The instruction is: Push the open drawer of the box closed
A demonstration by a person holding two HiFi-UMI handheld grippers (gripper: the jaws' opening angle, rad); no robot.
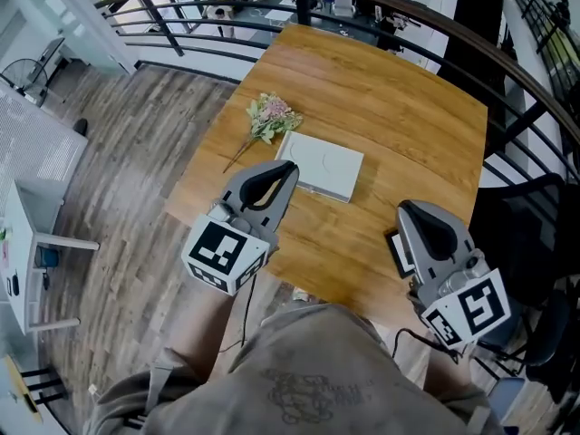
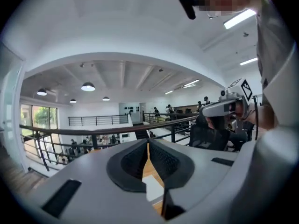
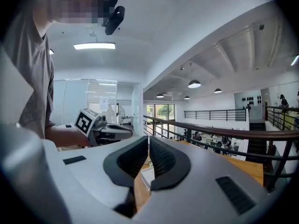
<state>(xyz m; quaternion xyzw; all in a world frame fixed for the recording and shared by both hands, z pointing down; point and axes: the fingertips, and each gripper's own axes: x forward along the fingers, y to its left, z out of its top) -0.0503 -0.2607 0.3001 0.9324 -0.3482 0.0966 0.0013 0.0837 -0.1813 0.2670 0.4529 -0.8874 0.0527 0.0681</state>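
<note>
A flat white box (image 1: 322, 164) lies on the wooden table (image 1: 390, 116); from above I cannot make out its drawer. My left gripper (image 1: 288, 169) hovers at the box's near left edge, jaws shut with nothing between them. Through the left gripper view's closed jaws (image 2: 148, 143) a sliver of the white box (image 2: 152, 188) shows below. My right gripper (image 1: 408, 208) is over the table to the right of the box and apart from it, jaws also shut and empty. The right gripper view (image 3: 148, 139) shows the box (image 3: 145, 174) beneath its tips.
A small bunch of pink flowers (image 1: 270, 116) lies just left of the box's far corner. A dark railing (image 1: 381, 7) curves past the table's far side. A black chair (image 1: 530, 216) stands at the right, and plank floor (image 1: 136, 152) lies to the left.
</note>
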